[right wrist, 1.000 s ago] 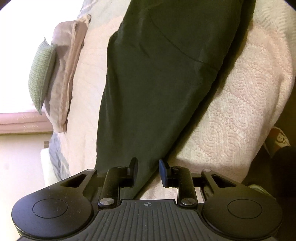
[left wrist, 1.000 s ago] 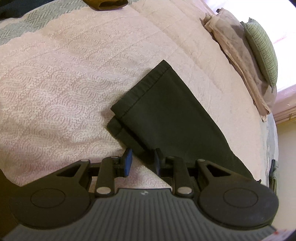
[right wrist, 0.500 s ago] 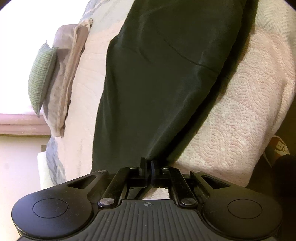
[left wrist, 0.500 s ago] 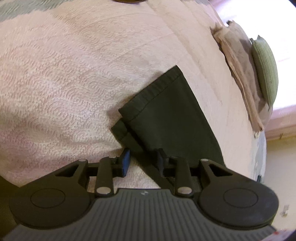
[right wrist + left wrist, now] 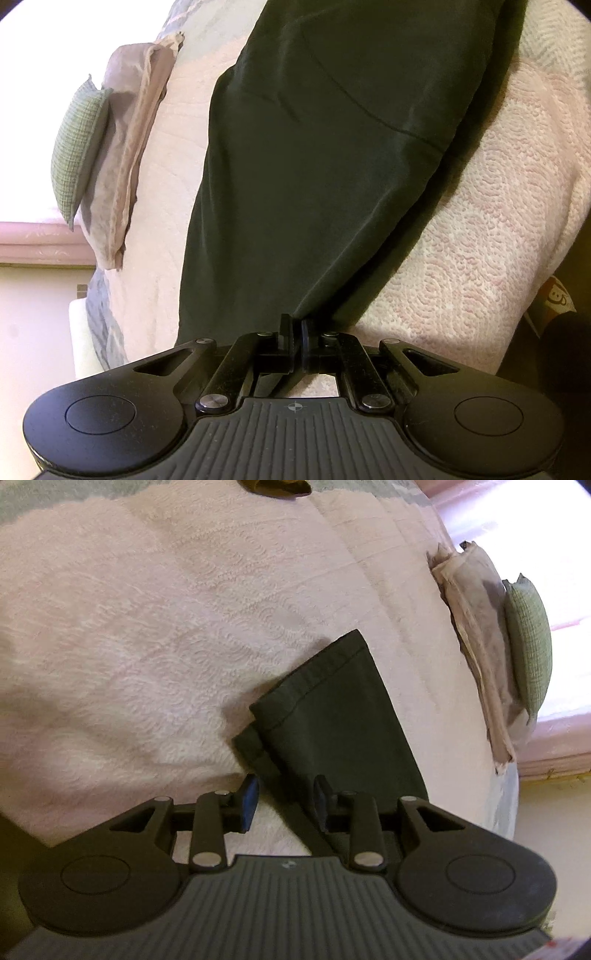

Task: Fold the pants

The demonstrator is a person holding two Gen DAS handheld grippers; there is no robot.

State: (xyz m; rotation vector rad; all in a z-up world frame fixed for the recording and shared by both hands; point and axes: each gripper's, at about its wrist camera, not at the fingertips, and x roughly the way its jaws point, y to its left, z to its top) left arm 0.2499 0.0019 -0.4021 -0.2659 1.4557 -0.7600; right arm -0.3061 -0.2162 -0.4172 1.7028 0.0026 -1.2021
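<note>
**One side is pinched, one side is not**

Right now the dark green cloth pants (image 5: 332, 716) lie flat on the pale pink bumpy bed cover (image 5: 147, 627), with the two leg ends stacked one on the other. The lower leg end sticks out a little to the left of the top one.

The right gripper (image 5: 295, 332) has its two fingers squeezed together on the near edge of the pants, and the cloth bunches up into a point there. The left gripper (image 5: 284, 797) has its fingers apart. They sit on each side of the near edge of the leg ends but do not pinch it yet.

Here is what could go wrong. If the right side lifts first, the pants may pull crooked and the stacked legs may slide apart. If the left fingers close too low, they may grab the bed cover too, and it would come up with the pants. They may also catch only one leg, and then the other leg would stay behind and the fold would be messy.

The tan flat pillow (image 5: 476, 635) and the green checked cushion (image 5: 528, 642) lie far to the right, well apart from the pants.
</note>
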